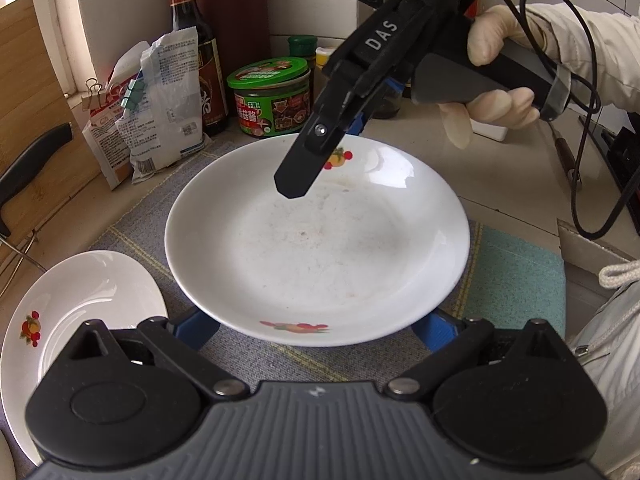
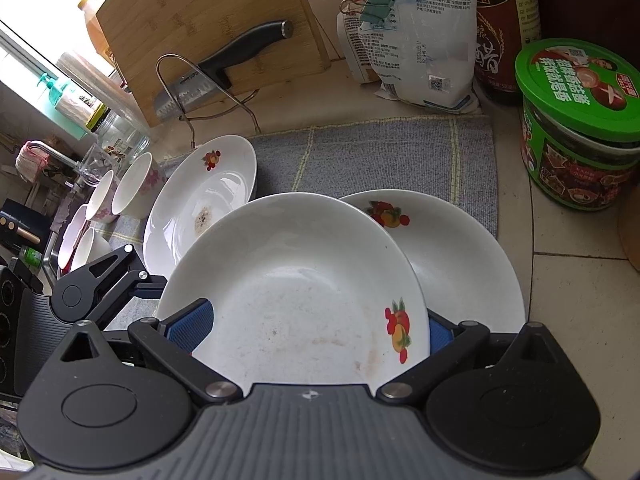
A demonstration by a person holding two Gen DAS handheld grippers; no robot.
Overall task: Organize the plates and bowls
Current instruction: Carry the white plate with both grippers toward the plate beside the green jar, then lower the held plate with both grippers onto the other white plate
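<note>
The step in hand appears to be stacking: the top plate (image 2: 300, 280) lies over a second fruit-print plate (image 2: 472, 264) on the grey mat (image 2: 380, 152), offset toward the third plate (image 2: 200, 196) at its side. The right gripper (image 2: 314, 326) stands spread, straddling the top plate's rim with one finger above the dish and one below; it is not yet pinching. The left gripper (image 1: 316, 328) is likewise spread at the opposite rim, its blue pads (image 1: 196, 330) showing on either side just under the edge. Whether the top plate rests fully on the lower one cannot be told. To seat it well, press the right fingers together on the rim only, not the sloped wall, since the glaze will likely slip. Keep the left gripper low as a stop against sliding. Shift the plate until both rims line up, then lower it flat; a tilted drop risks chipping. Stay clear of the green-lidded jar (image 2: 580, 132) nearby. The floral bowls (image 2: 132, 188) wait beyond the third plate.
</note>
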